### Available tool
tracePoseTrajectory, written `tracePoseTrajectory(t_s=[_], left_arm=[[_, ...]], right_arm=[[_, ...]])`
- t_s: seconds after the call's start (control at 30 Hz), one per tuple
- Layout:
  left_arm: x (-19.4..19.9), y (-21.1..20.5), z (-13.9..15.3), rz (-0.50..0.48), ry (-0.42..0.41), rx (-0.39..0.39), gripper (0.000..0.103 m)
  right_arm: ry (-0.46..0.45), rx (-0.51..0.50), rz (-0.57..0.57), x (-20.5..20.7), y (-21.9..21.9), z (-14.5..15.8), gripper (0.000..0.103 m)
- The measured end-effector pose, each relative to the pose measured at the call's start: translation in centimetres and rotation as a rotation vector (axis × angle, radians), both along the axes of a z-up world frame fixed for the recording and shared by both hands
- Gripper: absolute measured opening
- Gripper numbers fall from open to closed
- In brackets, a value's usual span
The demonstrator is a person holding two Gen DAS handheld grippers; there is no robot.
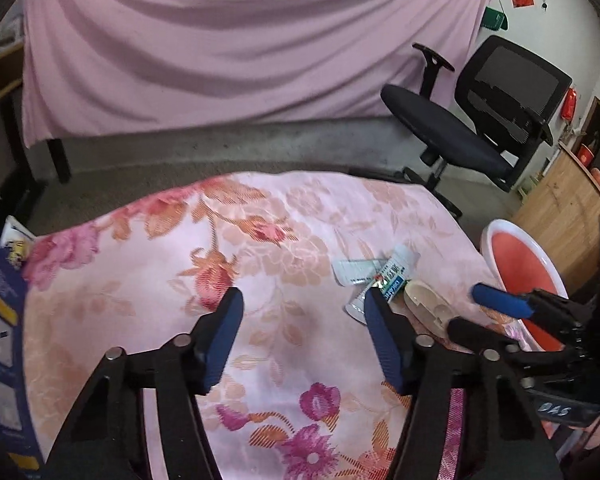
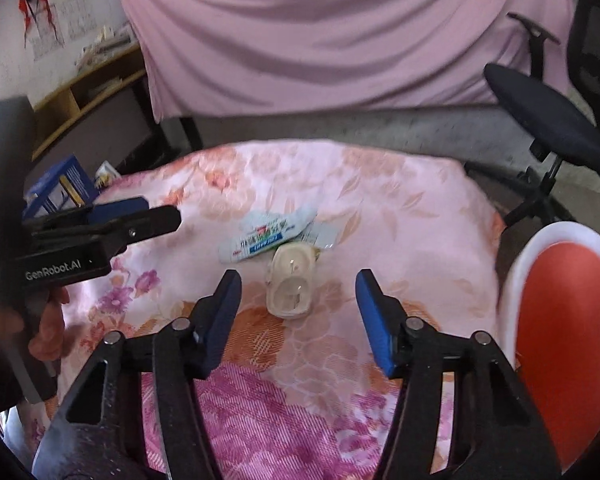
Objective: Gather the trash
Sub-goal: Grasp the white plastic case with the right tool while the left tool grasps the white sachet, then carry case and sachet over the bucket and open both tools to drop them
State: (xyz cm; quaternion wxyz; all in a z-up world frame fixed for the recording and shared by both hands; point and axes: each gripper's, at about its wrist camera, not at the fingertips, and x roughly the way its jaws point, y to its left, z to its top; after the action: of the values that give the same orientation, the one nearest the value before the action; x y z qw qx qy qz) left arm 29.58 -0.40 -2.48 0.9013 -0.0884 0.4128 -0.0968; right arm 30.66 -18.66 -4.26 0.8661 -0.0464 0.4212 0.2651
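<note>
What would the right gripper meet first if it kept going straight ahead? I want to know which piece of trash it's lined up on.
Probably the cream plastic blister shell, centred ahead between the open right gripper fingers; the toothpaste tube lies beyond.

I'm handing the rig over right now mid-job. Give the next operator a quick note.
Left gripper: open, empty, over the floral cloth.
Right gripper: open, empty, aimed at the beige plastic shell.
Trash: squeezed tube, clear wrapper and shell lie clustered mid-cloth.
Red-and-white bin stands at the cloth's right edge.
Done: nothing picked up that I can see.
Left: all three pieces.
</note>
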Motion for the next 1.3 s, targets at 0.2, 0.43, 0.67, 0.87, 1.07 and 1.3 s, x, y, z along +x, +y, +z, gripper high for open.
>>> tracePoseTrajectory(t_s=[0.2, 0.43, 0.67, 0.87, 1.07, 1.3], left_arm=[[1.1, -0.1, -0.6, -0.055, 0.070, -0.050, 0.049], [2.7, -1.0, -0.5, -0.130, 0.101, -0.079, 0.049], [3.9, -4.6, -1.1, -0.249, 0.131, 0.022, 0.031], [4.2, -6.0, -1.5, -0.271, 0.133, 0.081, 0.017], [2.7, -6.9, -1.1, -0.258, 0.097, 0.073, 0.016], [-0.6, -8.2, 2.7, -0.216, -0.120, -0.023, 0.016]], right_arm=[[0.094, -0.024, 0.013, 1.1, 0.8, -1.6, 0.055], [0.099, -0.010, 0.005, 1.1, -0.2, -1.4, 0.051], [0.088, -0.014, -0.037, 1.0, -2.1, -0.9, 0.050], [0.088, 0.008, -0.069, 0.7, -3.8, -0.7, 0.050], [0.050, 0.053, -0.091, -0.3, -5.0, 0.0, 0.050], [-0.135, 0.149, -0.151, -2.9, -7.7, 3.0, 0.050]])
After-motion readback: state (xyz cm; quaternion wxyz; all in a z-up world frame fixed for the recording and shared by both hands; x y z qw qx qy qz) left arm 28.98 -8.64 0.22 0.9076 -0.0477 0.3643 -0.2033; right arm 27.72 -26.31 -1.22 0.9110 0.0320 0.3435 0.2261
